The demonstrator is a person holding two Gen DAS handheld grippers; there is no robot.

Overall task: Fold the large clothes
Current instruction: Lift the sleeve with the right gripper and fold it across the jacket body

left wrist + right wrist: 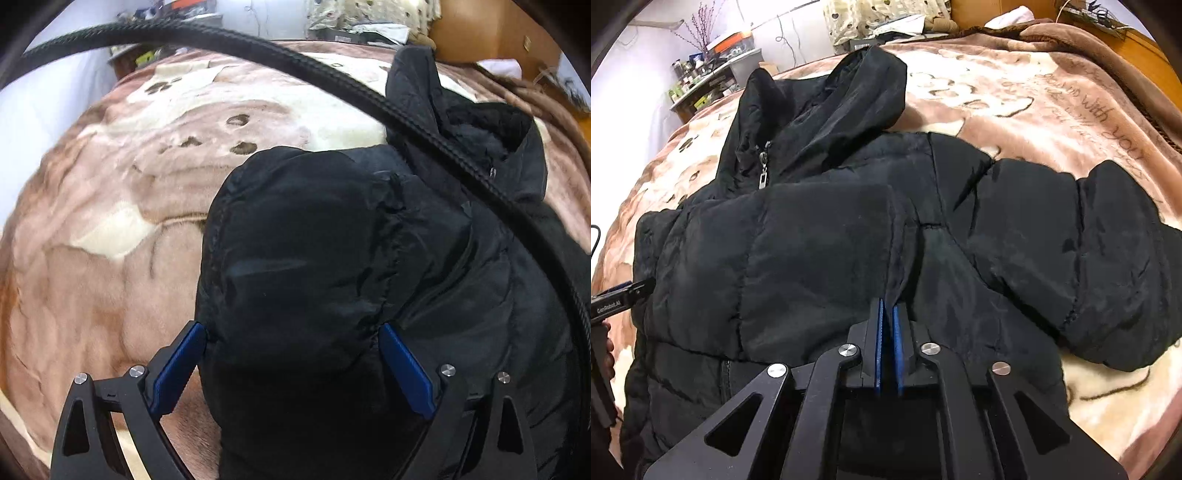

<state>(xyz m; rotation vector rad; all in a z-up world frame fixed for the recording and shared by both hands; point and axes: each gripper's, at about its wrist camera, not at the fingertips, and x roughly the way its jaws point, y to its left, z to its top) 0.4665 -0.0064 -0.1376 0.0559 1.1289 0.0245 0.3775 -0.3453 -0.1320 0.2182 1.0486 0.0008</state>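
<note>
Black padded jacket (827, 236) spread on the bed, across a brown and cream blanket (1034, 110). Right tongs (888, 314) at lower centre of the right wrist view, blue pads (879, 347) nearly together and clenched on a thin ridge of jacket fabric pulled up between them. Left tongs (293, 336) at the bottom of the left wrist view, fingers spread wide, released, blue pads (406, 369) either side of a bulky fold of the jacket (314, 258), each pad tip at the fold's edge without squeezing it. Same left tongs (635, 286) poking in at the left edge of the right wrist view, tip against the jacket's side. Outward from the right tongs: one sleeve (1089, 258) stretched toward the right of the frame, lying flat on the blanket; hood (849, 96) bunched at upper centre, with the silver zipper pull (763, 177) hanging just left of it. Fleece lining (480, 136) visible inside the collar at upper right of the left wrist view. Black braided cable (332, 77) arching across the top of that view in front of the jacket. Dark cursive lettering (1108, 122) on the blanket at upper right of the right wrist view. Cluttered shelf (713, 74) beyond the bed at upper left.
</note>
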